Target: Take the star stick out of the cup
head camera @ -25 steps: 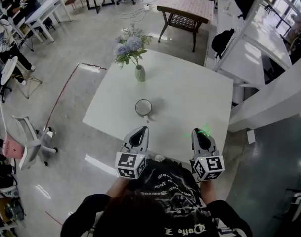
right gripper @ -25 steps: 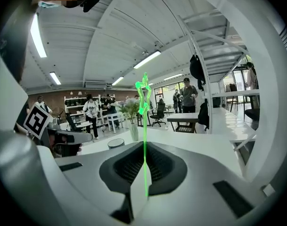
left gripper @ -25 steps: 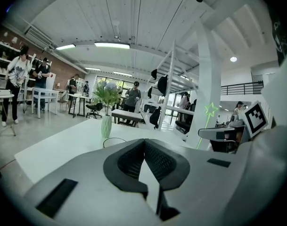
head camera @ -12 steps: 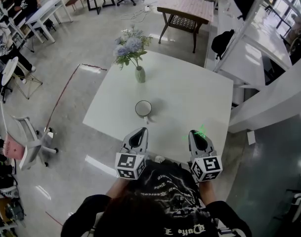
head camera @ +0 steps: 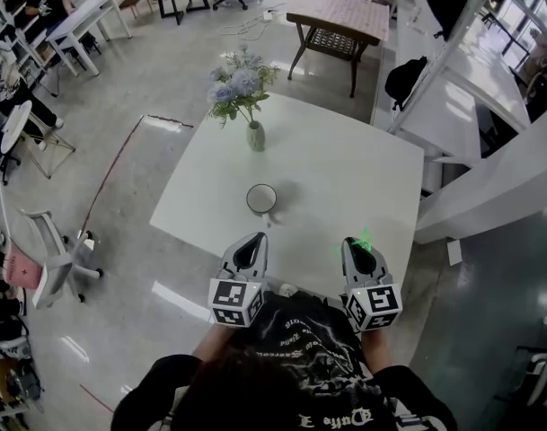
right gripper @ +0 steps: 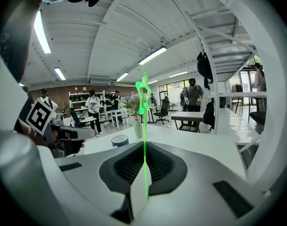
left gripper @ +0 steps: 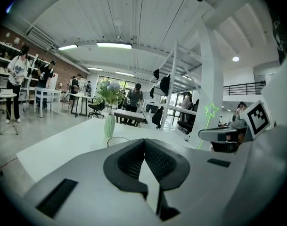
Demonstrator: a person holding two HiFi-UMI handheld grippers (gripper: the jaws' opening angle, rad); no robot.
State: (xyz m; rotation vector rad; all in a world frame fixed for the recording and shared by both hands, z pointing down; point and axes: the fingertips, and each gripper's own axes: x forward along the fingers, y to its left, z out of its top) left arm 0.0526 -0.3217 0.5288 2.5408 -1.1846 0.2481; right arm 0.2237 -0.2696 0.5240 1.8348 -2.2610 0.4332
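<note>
- Right gripper (head camera: 358, 246) (right gripper: 144, 150) is clamping the star stick (head camera: 365, 239) (right gripper: 144, 108) between jaws that are nearly closed; the thin green shaft is rising upright between the pads.
- Beside it, the left gripper (head camera: 253, 241) (left gripper: 144, 142) is hovering over the near edge of the table (head camera: 345, 173); its jaws are meeting at the tips, and nothing is lying between them.
- White table is carrying the remaining objects.
- Vase (head camera: 255, 135) is standing near the far edge; pale blue flowers (head camera: 240, 83) are spreading above it.
- Cup (head camera: 261, 197) (right gripper: 119, 140) is sitting near the table's middle, ahead of the left gripper.
- Star stick is standing well apart from the cup, over the table's near right part; its green star is showing above the jaw tips.
</note>
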